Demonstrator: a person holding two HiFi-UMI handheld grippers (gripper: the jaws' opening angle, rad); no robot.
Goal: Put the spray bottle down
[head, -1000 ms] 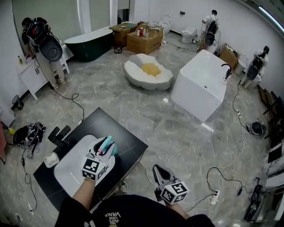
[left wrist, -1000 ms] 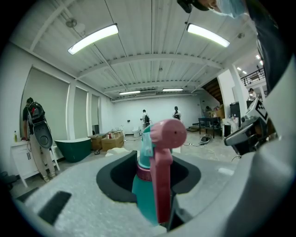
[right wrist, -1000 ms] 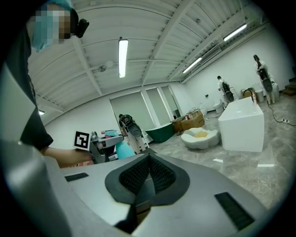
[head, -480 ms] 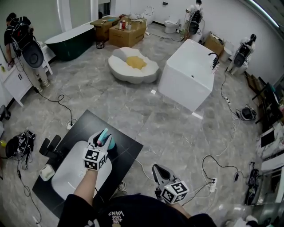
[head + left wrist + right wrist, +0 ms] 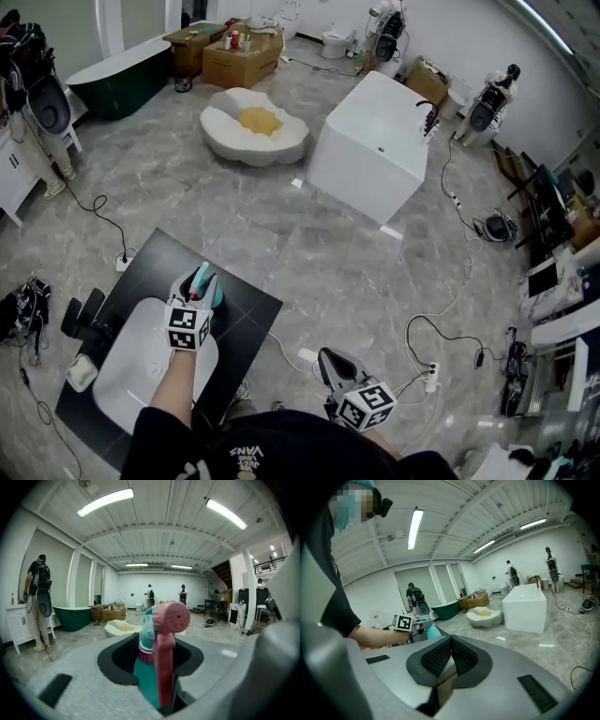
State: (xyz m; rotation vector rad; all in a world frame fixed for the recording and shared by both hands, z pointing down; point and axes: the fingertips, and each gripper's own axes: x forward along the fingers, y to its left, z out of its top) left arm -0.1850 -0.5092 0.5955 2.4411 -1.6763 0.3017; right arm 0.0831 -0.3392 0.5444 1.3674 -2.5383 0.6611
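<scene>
Your left gripper (image 5: 199, 292) pinches the teal plastic spray bottle with the pink trigger head (image 5: 145, 677), upright between its jaws. Beneath it is the black countertop (image 5: 248, 309), just past the white oval basin (image 5: 131, 366). You appear to be mid set-down. Next, seat the base flat, then spread the jaws. Your right gripper (image 5: 330, 361) is pressed together, empty.

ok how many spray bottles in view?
1: teal spray bottle, pink head, gripped by the left gripper over the black countertop by the white basin. Items on distant boxes unreadable.
</scene>
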